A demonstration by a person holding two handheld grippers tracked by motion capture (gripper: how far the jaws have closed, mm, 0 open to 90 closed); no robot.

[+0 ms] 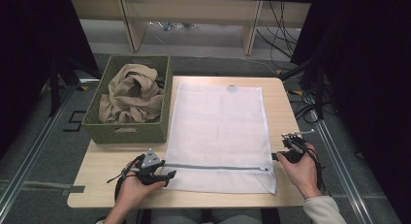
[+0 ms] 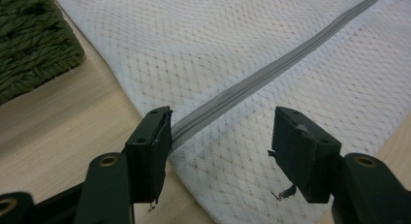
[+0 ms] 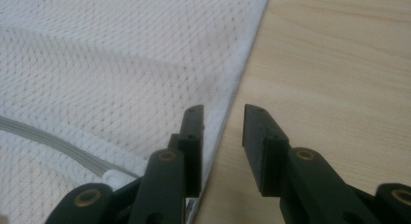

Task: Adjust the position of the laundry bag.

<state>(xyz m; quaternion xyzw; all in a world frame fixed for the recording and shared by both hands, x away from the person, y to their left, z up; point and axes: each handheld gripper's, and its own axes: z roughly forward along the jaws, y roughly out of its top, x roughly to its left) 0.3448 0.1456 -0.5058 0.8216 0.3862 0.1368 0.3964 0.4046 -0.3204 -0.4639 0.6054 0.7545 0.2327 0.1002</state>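
Note:
A white mesh laundry bag (image 1: 218, 127) lies flat on the wooden table (image 1: 286, 107), and its grey zipper (image 1: 218, 166) runs across near the front edge. My left gripper (image 1: 167, 173) sits at the bag's front left corner. In the left gripper view its jaws (image 2: 223, 116) stand open over the mesh (image 2: 242, 40), either side of the zipper's end (image 2: 271, 71). My right gripper (image 1: 277, 156) is at the bag's right edge. In the right gripper view it (image 3: 223, 110) is open, with the bag's hem (image 3: 228, 107) in the gap and the white zipper pull (image 3: 114, 175) just to the left.
A green woven basket (image 1: 127, 132) holding crumpled beige cloth (image 1: 131, 93) stands on the table's left side, touching the bag's left edge; its corner (image 2: 29, 44) appears in the left gripper view. Bare wood (image 3: 339, 54) lies right of the bag. Shelving and cables stand beyond the table.

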